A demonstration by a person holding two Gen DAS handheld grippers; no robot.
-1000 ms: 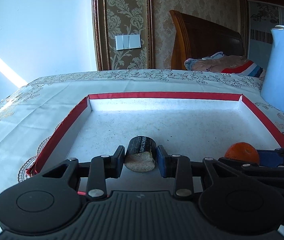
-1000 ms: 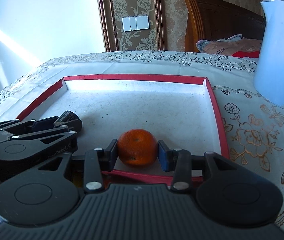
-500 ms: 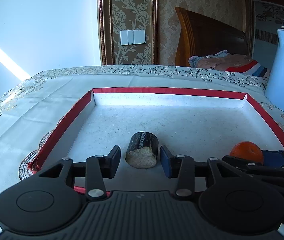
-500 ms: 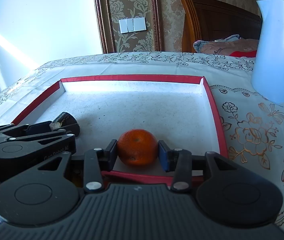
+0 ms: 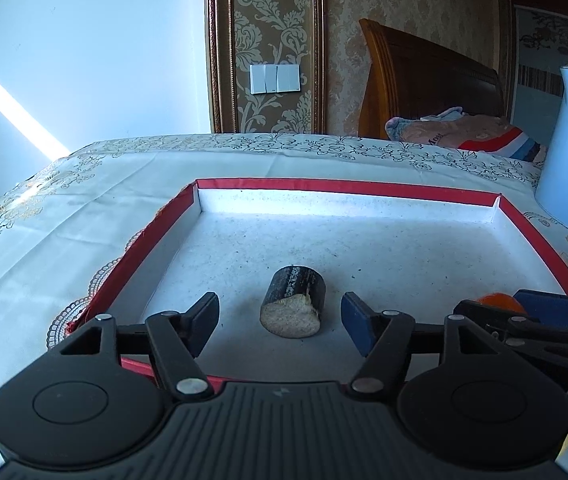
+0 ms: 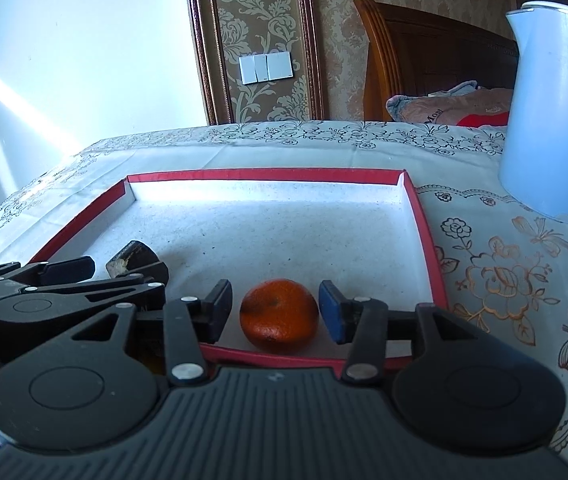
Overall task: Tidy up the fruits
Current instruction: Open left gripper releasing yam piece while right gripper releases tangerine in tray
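Note:
A short dark-skinned piece of fruit (image 5: 292,306) with a pale fibrous cut end, like sugar cane, lies on the floor of the red-rimmed white tray (image 5: 343,187). My left gripper (image 5: 280,309) straddles it, and its jaws are opening with wide gaps on both sides. An orange (image 6: 280,315) rests near the tray's front right corner (image 6: 423,240). My right gripper (image 6: 275,300) has the orange between its jaws, which are opening, and the pads stand just off its skin. In the right wrist view the left gripper (image 6: 96,270) shows at the left with the dark piece (image 6: 136,257).
A white electric kettle (image 6: 555,120) stands on the flowered tablecloth (image 6: 503,272) right of the tray. The tablecloth (image 5: 64,220) spreads left of the tray. Behind the table are a wooden headboard (image 5: 423,80) and bedding.
The left jaws have spread wide and let go of the dark piece, which now lies free in the tray. The right jaws have eased slightly off the orange. Neither hand has shifted.

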